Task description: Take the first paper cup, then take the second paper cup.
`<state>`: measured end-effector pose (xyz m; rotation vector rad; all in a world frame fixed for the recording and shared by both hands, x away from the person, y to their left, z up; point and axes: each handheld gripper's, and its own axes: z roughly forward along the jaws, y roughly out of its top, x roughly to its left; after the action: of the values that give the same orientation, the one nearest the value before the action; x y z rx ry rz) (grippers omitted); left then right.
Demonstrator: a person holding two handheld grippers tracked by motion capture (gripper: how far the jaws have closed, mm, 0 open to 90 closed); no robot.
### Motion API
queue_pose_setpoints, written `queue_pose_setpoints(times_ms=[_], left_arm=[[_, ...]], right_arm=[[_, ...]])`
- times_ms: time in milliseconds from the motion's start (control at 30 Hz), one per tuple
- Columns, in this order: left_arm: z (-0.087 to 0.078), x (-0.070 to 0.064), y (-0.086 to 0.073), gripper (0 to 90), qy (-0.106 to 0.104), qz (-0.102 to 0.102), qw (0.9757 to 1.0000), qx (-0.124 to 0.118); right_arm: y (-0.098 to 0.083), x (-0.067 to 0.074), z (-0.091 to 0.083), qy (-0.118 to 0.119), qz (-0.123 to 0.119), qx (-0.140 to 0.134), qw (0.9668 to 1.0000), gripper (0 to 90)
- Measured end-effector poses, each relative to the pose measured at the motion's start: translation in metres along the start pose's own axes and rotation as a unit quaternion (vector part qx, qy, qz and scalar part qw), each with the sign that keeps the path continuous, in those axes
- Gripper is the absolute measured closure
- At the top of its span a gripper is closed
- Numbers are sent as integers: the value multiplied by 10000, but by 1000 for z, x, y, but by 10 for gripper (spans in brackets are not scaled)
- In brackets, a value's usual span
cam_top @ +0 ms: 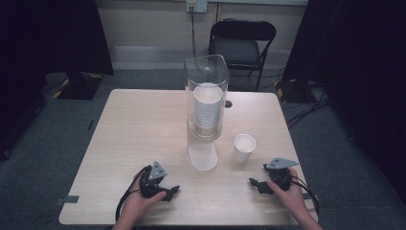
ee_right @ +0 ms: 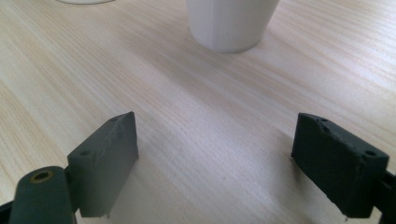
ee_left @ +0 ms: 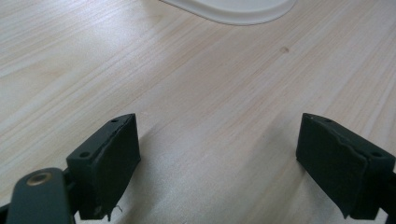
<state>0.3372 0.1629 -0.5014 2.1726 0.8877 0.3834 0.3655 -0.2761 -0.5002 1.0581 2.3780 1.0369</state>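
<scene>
table (cam_top: pixel 143 124): pale wood, grey carpet around | chair (cam_top: pixel 242 43): behind | left gripper (cam_top: pixel 172 193), right gripper (cam_top: pixel 254 184): both agape, empty

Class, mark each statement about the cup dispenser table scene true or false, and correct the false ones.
1. A single paper cup stands upright on the table. True.
2. The right gripper clamps that cup. False: its jaws are open and empty, the cup ahead of them.
3. The clear dispenser holds a stack of cups. True.
4. The left gripper is shut. False: its jaws stand wide apart over bare wood.
</scene>
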Motion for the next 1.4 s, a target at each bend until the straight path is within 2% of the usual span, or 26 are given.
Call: queue_pose_setpoints(times_ms=[200,300,433,533,700,867,967,1000,1100,1167,1333,1400], left_arm=[[0,-1,1,122,32,-31,10000,13],[1,0,1,134,61,-137,9999,-26],[2,0,6,161,-53,-400,9992,-58],[2,0,11,161,-95,-419,9991,-63],[-3,-4,28,162,-144,-440,9987,-208],[-5,-8,51,170,-219,-277,9987,-354],[-4,-8,62,171,-174,-401,9980,-453],[-4,-6,65,171,-148,-368,9983,-417],[-4,-5,73,172,-169,-375,9976,-552],[-3,-5,77,173,-178,-481,9969,-601],[-1,-3,88,173,-129,-436,9970,-633],[0,-2,92,173,-149,-548,9959,-698]], right_arm=[[0,-1,0,31,-10,-1,10000,132],[0,-1,0,25,-13,5,10000,132],[0,-1,0,25,-14,6,10000,132],[0,-1,0,27,-12,6,10000,132],[0,-1,0,35,-10,0,10000,132],[0,-1,0,34,-14,1,10000,132],[0,0,0,23,-6,13,10000,132],[0,0,0,25,-7,12,10000,132],[0,-1,0,29,-13,6,10000,132],[0,0,0,24,-6,12,10000,132],[0,0,0,26,-7,12,10000,132],[0,0,0,21,-7,17,10000,131]])
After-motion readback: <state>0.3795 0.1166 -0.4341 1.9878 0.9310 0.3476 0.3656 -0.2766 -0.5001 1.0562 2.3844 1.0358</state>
